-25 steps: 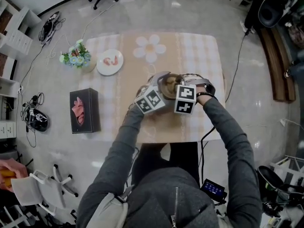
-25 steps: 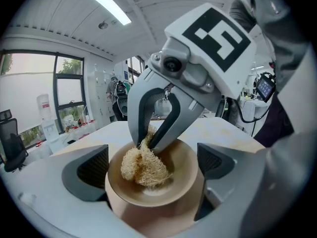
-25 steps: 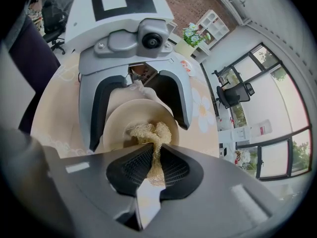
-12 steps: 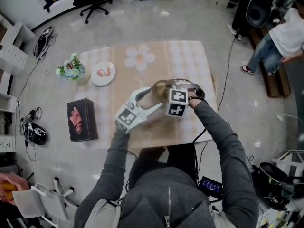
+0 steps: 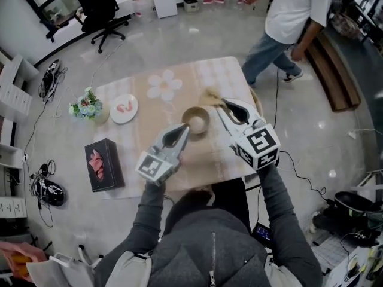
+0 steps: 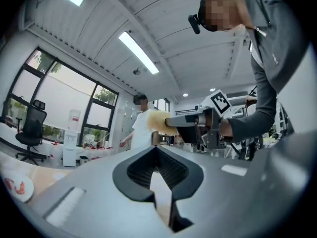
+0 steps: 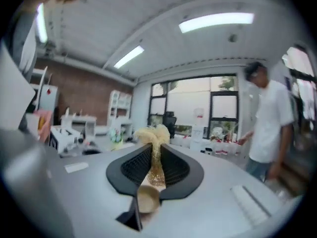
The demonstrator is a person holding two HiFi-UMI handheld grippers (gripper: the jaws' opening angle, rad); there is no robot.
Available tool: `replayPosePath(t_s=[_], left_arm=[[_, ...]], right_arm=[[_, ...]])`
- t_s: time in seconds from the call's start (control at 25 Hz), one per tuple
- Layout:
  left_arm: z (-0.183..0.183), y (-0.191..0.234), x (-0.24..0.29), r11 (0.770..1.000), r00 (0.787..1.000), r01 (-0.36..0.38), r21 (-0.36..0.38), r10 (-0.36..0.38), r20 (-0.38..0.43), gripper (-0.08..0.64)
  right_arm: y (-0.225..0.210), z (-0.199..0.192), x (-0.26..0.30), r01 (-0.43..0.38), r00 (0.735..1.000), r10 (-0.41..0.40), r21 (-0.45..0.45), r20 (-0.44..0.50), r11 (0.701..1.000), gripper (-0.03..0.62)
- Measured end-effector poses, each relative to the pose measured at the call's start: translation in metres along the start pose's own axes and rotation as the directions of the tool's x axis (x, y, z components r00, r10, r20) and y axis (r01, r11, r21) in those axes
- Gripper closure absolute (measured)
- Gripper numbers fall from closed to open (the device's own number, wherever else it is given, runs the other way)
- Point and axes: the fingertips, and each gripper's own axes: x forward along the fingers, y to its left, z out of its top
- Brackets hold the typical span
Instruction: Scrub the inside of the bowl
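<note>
**Student:** What does the count come to?

**Tutor:** Two grippers, one bowl (image 5: 195, 120), one yellow mesh scrubber (image 5: 209, 95), one plate (image 5: 124, 109), one bunch of flowers (image 5: 88, 107), one black box (image 5: 105, 157), and one bystander in a white shirt (image 5: 293, 17). The bowl stands upright on the counter (image 5: 206, 154), near its middle. Neither gripper touches it.

**Student:** And the jaws?

**Tutor:** Left gripper (image 5: 182, 130): jaws pressed together with nothing between them; they have just been closing. It is held just beside the bowl, on the near left. Right gripper (image 5: 221, 103): jaws pinching the scrubber, whose tuft stands out past the tips. It is at the bowl's far right.

**Student:** What differs from a second ago?

**Tutor:** Then both grippers met at the bowl, with the left jaws spread by its rim and the right gripper over its inside. Now both are clear of the bowl and apart from each other. The bystander, out of view then, is now beyond the counter's far edge.
</note>
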Motion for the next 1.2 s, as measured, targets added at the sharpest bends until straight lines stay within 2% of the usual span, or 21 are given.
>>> replayPosePath(t_s=[0.04,0.08,0.16,0.2,0.28,0.36,0.44,0.56,0.8,1.08,1.2], left_arm=[[0.002,-0.009,0.004,1.0,1.0,0.019,-0.006,-0.019,0.003,0.549],[0.002,-0.018,0.008,0.999,0.999,0.032,-0.013,-0.032,-0.002,0.549],[-0.003,-0.036,0.018,0.999,0.999,0.038,-0.038,-0.04,-0.036,0.549],[-0.006,-0.046,0.023,0.998,0.997,0.039,-0.054,-0.042,-0.058,0.549],[-0.011,-0.065,0.034,0.996,0.994,0.051,-0.079,-0.059,-0.095,0.549],[-0.015,-0.084,0.044,0.993,0.99,0.074,-0.09,-0.084,-0.117,0.549],[-0.017,-0.101,0.052,0.99,0.986,0.098,-0.097,-0.11,-0.126,0.549],[-0.016,-0.126,0.062,0.986,0.983,0.131,-0.108,-0.143,-0.115,0.549],[-0.016,-0.173,0.081,0.981,0.983,0.151,-0.125,-0.163,-0.089,0.549],[-0.006,-0.189,0.082,0.986,0.988,0.114,-0.118,-0.125,-0.095,0.549],[-0.005,-0.211,0.083,0.987,0.989,0.107,-0.117,-0.118,-0.091,0.549]], right_arm=[[-0.011,0.008,-0.025,0.06,0.991,-0.075,0.133,0.107,0.989,0.54],[-0.021,0.009,-0.05,0.114,0.968,-0.167,0.263,0.188,0.958,0.54],[-0.033,-0.007,-0.1,0.226,0.901,-0.36,0.447,0.242,0.865,0.54],[-0.033,-0.021,-0.121,0.288,0.871,-0.437,0.489,0.225,0.824,0.54],[-0.025,-0.049,-0.15,0.4,0.826,-0.541,0.511,0.159,0.761,0.541],[-0.017,-0.068,-0.163,0.465,0.801,-0.59,0.517,0.102,0.719,0.542],[-0.013,-0.077,-0.169,0.496,0.786,-0.614,0.526,0.066,0.691,0.543],[-0.012,-0.079,-0.176,0.526,0.769,-0.637,0.515,0.051,0.677,0.543],[-0.025,-0.09,-0.204,0.507,0.777,-0.628,0.55,0.043,0.664,0.543],[-0.028,-0.08,-0.221,0.515,0.79,-0.613,0.531,0.012,0.673,0.543],[-0.027,-0.078,-0.238,0.52,0.796,-0.606,0.498,0.012,0.694,0.543]])
